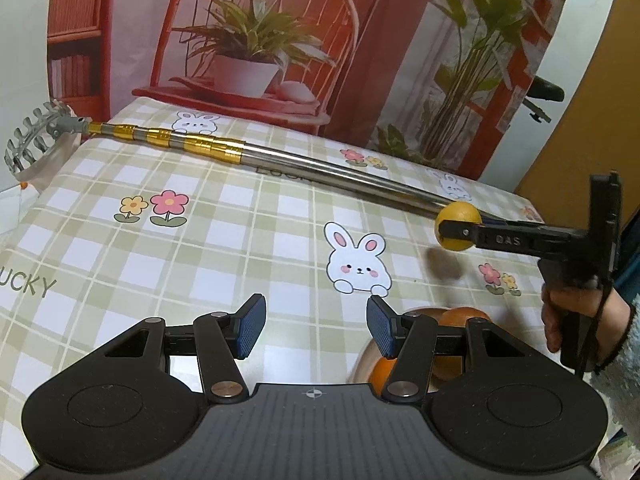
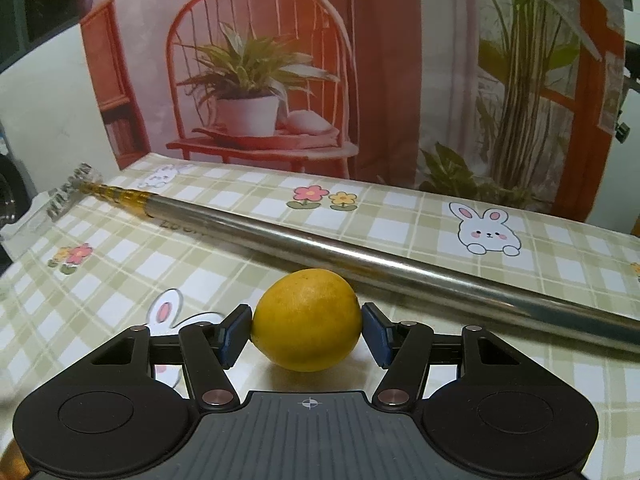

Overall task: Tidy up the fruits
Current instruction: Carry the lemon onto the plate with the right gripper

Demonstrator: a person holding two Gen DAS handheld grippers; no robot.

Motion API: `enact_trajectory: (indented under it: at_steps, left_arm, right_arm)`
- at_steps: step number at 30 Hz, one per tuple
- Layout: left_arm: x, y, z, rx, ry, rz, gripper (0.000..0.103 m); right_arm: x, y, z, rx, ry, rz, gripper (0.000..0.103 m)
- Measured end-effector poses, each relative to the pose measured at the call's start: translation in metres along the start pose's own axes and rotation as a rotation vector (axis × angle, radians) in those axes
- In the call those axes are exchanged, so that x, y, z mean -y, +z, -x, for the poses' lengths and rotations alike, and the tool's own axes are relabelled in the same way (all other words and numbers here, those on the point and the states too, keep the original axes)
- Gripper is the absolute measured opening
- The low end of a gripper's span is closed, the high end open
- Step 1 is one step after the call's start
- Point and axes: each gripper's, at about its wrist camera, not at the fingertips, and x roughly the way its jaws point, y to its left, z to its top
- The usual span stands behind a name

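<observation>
A yellow citrus fruit [image 2: 308, 316] sits between the blue pads [image 2: 236, 330] of my right gripper [image 2: 307, 330], and both pads press its sides. In the left wrist view the same fruit [image 1: 460, 210] hangs above the tablecloth in the right gripper [image 1: 456, 226], with its shadow beneath it. My left gripper [image 1: 316, 326] is open over the cloth with nothing between its fingers. Behind its right finger, orange fruits [image 1: 460, 316] lie in a pale bowl [image 1: 360, 364], mostly hidden by the gripper.
A long metal telescopic pole [image 1: 320, 164] with gold bands and a toothed head [image 1: 36, 136] lies diagonally across the checked tablecloth [image 1: 224, 248]. A person's hand [image 1: 560, 312] grips the right tool's handle. A printed backdrop [image 2: 280, 80] stands along the table's far edge.
</observation>
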Motion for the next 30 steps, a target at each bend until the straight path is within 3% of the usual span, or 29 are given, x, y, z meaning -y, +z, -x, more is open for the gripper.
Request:
enact_trajectory:
  at_steps: [17, 30]
  left_arm:
    - [0.014, -0.01, 0.022, 0.026, -0.035, -0.034, 0.059]
    - [0.005, -0.015, 0.03, 0.034, -0.028, -0.013, 0.059]
  right_arm:
    - [-0.047, -0.029, 0.106, 0.052, 0.137, 0.07, 0.056]
    - [-0.119, -0.041, 0.117, -0.036, 0.26, 0.238, 0.056]
